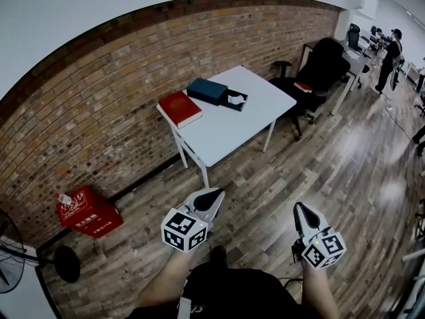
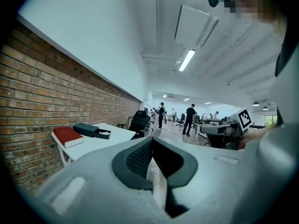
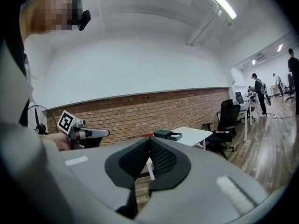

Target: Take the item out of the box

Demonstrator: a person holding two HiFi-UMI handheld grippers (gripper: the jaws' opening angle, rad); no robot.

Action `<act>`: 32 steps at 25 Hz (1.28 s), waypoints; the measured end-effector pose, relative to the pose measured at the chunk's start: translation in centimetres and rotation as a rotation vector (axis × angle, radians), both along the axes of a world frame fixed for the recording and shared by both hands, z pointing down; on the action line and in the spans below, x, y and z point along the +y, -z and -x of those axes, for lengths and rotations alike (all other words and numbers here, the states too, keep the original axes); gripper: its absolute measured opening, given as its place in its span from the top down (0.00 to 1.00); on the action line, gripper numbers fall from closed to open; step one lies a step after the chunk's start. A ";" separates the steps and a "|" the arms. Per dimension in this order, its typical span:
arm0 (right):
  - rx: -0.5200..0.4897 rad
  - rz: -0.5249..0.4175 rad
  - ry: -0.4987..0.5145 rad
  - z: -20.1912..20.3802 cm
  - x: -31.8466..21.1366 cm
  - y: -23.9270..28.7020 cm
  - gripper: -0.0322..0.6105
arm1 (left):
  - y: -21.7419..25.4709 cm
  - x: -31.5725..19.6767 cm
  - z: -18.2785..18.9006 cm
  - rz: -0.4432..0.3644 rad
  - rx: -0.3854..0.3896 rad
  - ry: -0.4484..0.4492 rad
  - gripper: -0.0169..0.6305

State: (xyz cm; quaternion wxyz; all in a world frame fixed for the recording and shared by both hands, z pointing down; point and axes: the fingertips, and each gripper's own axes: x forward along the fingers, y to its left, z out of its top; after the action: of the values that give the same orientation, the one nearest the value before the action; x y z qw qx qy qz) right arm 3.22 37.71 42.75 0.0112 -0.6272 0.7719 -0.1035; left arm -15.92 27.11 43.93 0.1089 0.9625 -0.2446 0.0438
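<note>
A dark teal box [image 1: 207,90] lies on the white table [image 1: 226,135] near the brick wall. Beside it sits its open black tray [image 1: 234,101] with a white item [image 1: 236,99] inside. Both grippers hang over the wooden floor well short of the table and point towards it. My left gripper [image 1: 214,196] is shut with nothing in it, and my right gripper [image 1: 299,208] also looks shut and holds nothing. In the left gripper view the jaws [image 2: 152,141] meet, and the box [image 2: 91,129] is far off at the left. In the right gripper view the closed jaws [image 3: 149,141] point at the box [image 3: 168,135].
A red book [image 1: 180,108] lies on the table left of the box. A black office chair [image 1: 319,68] stands to the table's right. A red crate [image 1: 89,212] and a fan [image 1: 13,258] stand by the wall at left. People stand far back right.
</note>
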 end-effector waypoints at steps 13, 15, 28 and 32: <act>0.040 0.043 0.009 1.1 -14.1 0.2 0.95 | 1.1 -13.8 0.3 -0.025 0.082 -0.042 0.96; 0.037 0.050 -0.001 0.3 -15.6 0.1 0.95 | 0.9 -14.8 0.2 -0.015 0.094 -0.046 0.96; -0.061 0.115 0.052 -6.6 -29.5 -4.2 0.95 | -1.5 -25.3 -7.2 0.002 -0.040 -0.092 0.96; -0.082 0.151 0.110 -9.8 -35.7 -4.9 0.95 | -2.3 -30.1 -11.4 0.017 -0.068 -0.070 0.96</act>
State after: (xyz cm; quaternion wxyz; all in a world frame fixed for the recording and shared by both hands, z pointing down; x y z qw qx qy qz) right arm 12.99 2.00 47.63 -0.0100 -0.5780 0.7942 -0.1875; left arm -4.56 -2.95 46.18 0.1072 0.9674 -0.2139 0.0825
